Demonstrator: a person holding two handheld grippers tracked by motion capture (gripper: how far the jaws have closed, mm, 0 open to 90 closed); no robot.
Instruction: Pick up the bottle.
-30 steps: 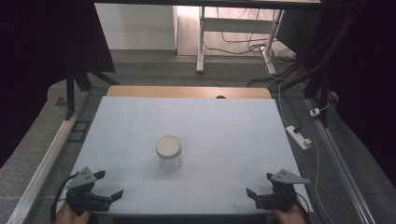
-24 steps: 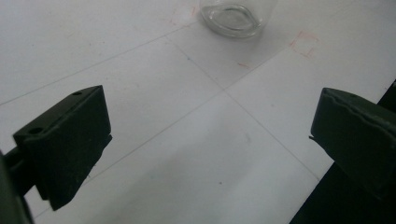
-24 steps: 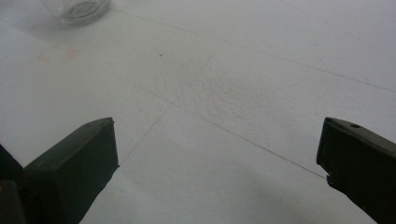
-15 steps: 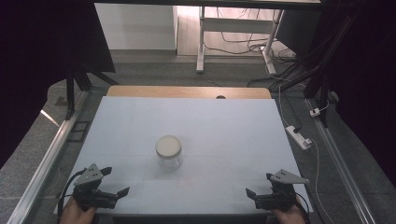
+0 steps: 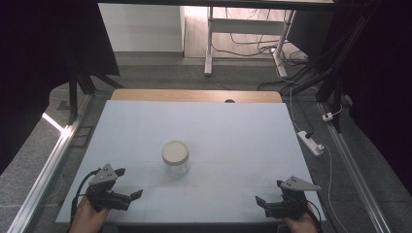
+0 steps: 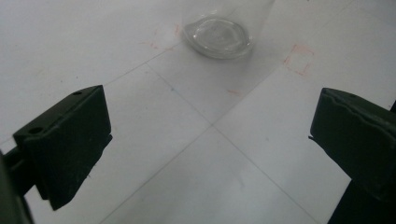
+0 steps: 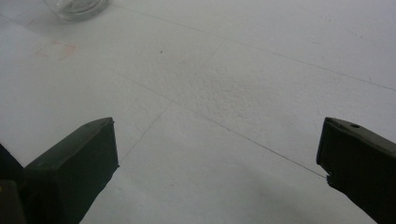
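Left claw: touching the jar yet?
Apart. High view shows bare table between left claw and jar; left gripper view shows open jaws short of it.

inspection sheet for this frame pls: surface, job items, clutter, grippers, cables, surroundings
Surface: white table top, thin seam lines, faint red marks near the jar.
Job's things: one clear glass jar with a pale lid, upright, mid-table, untouched.
Clutter: nothing seen on the table.
Grippers: left gripper open, near front-left edge, jaws toward the jar; right gripper open, near front-right edge. Both empty.
Cables: one trails from each gripper; power strip with its lead on the floor at right; loose wires by the far desk.
Surroundings: white desk frame behind, dark curtains on both sides.
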